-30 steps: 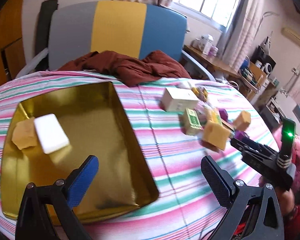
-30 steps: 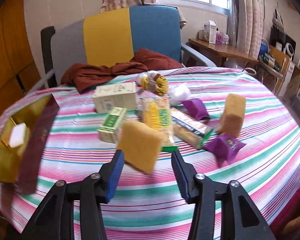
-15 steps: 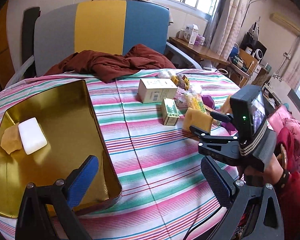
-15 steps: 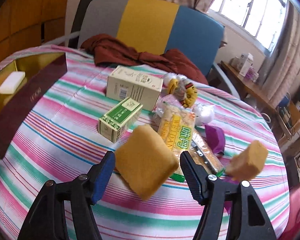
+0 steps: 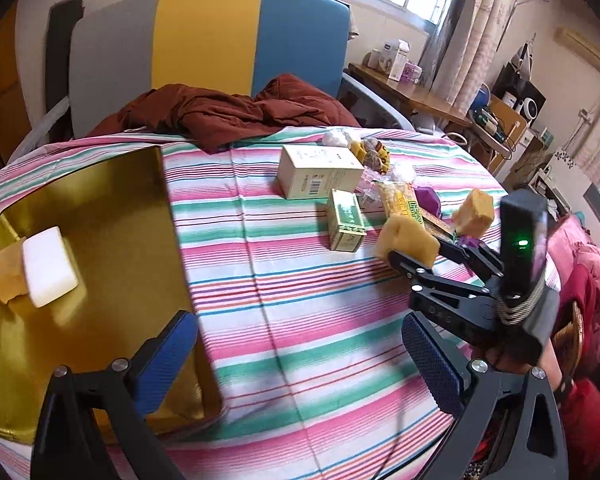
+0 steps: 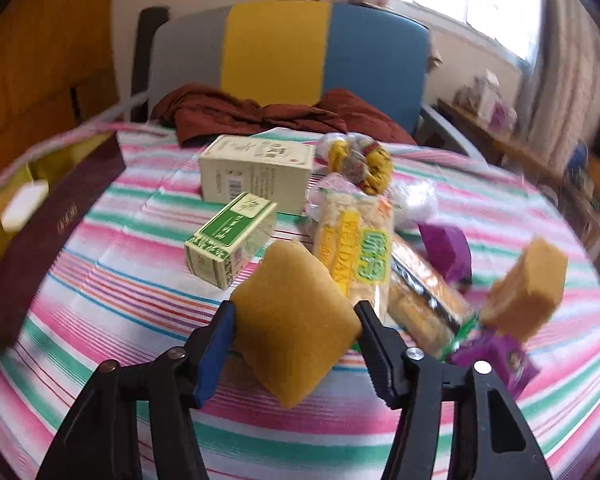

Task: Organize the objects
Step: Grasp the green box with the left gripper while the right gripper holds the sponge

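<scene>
the right tongs (image 6: 294,338) are closed on a yellow sponge (image 6: 296,320); the jaws have just been closing, with the sponge between them and both pads pressing its sides. the sponge sits among the loose items at the near edge of the pile, and whether it is lifted clear of the striped surface (image 5: 300,320) cannot be told. the left tongs (image 5: 300,356) stand wide and hold nothing, poised over the near corner of the gold tray (image 5: 112,208).

progress, judged from the layout: early. the tray contains a white block (image 5: 50,266) and a yellow sponge piece (image 5: 2,278), touching each other at its far left end. remaining on the surface are a cream box (image 6: 256,172), a green box (image 6: 230,238), a yellow snack packet (image 6: 356,256), a purple packet (image 6: 446,250), a second sponge (image 6: 528,284), and small wrapped items behind them. the likely next step is transfer of the held sponge to the tray.

view differences: the left wrist view shows the tray interior in full and the right tongs from outside, with a hand behind them. the right wrist view shows pad contact on the sponge and the pile close up, but only a blurred sliver of the tray wall at its left edge.
</scene>
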Tool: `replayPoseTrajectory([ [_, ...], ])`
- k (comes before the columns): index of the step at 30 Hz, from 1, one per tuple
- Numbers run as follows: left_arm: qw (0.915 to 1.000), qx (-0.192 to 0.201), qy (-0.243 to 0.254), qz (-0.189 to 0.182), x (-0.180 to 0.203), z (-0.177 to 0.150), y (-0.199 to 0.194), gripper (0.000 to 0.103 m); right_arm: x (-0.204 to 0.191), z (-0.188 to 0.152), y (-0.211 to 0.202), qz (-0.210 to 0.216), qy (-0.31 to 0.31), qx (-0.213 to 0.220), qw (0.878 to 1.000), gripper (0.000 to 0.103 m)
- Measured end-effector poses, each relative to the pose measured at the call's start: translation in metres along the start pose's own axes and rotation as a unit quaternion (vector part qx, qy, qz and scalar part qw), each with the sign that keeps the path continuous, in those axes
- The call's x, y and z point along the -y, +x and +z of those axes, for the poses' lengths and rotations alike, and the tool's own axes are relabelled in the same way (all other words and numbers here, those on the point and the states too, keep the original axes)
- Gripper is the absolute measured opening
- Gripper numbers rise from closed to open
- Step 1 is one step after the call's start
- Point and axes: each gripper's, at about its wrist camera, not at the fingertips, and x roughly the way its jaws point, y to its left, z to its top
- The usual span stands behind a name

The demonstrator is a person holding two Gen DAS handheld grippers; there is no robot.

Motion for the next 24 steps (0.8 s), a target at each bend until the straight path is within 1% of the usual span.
replayPoseTrajectory([
  [3, 1.0, -0.006, 0.007, 0.001, 0.008, 0.008, 0.012, 0.103, 0.013, -0.007, -0.008, 0.021, 0.061, 0.005, 0.998, 0.057],
  [8, 0.9998, -0.015, 0.008, -0.007, 0.018, 0.021, 0.031, 0.103, 0.031, -0.027, -0.022, 0.054, 0.144, 0.021, 0.988, 0.057],
  [13, 0.9995, -0.027, 0.018, -0.001, 0.031, 0.035, 0.061, 0.103, 0.04, -0.041, -0.032, 0.059, 0.185, 0.044, 0.98, 0.057],
  [16, 0.998, -0.045, 0.041, 0.015, 0.044, 0.047, 0.094, 0.103, 0.041, -0.048, -0.032, 0.056, 0.203, 0.06, 0.976, 0.057],
  [18, 0.9963, -0.055, 0.058, 0.031, 0.05, 0.053, 0.113, 0.101, 0.039, -0.049, -0.031, 0.049, 0.201, 0.067, 0.976, 0.057],
  [20, 0.9956, -0.063, 0.058, 0.036, 0.052, 0.059, 0.13, 0.095, 0.038, -0.048, -0.031, 0.045, 0.199, 0.07, 0.977, 0.057],
  [24, 0.9956, -0.08, 0.038, 0.032, 0.048, 0.062, 0.152, 0.081, 0.043, -0.052, -0.029, 0.051, 0.21, 0.072, 0.974, 0.057],
])
